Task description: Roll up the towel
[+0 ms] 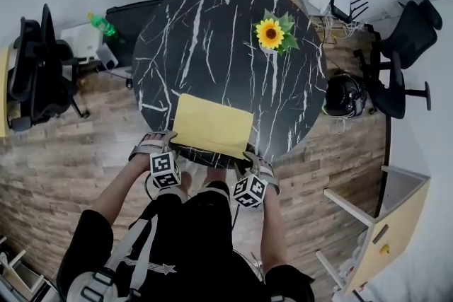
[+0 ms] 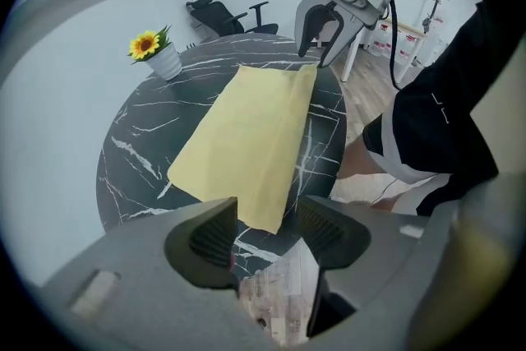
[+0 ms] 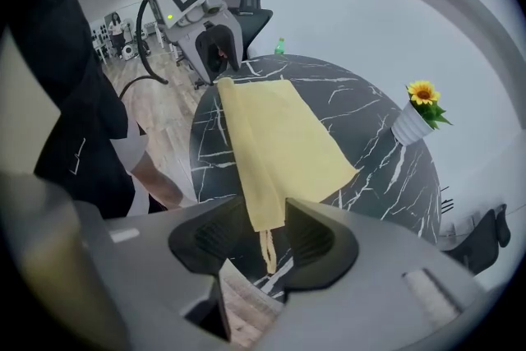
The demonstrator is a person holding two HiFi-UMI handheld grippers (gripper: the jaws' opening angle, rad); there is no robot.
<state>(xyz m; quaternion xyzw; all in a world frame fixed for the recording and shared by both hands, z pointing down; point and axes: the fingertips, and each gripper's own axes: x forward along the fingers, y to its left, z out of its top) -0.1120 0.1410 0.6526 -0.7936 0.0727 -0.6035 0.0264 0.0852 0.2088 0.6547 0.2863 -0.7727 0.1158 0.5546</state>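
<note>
Yellow rectangular cloth towel (image 1: 212,125) lies flat on round black marble table (image 1: 212,32); left gripper (image 2: 267,230) and right gripper (image 3: 267,233) jaws spread at its near corners.

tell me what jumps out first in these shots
A yellow towel lies spread at the near edge of a round black marble table. The left gripper and right gripper hang at its two near corners, jaws open, pads not pressing. A potted sunflower stands on the table's far right side.
</note>
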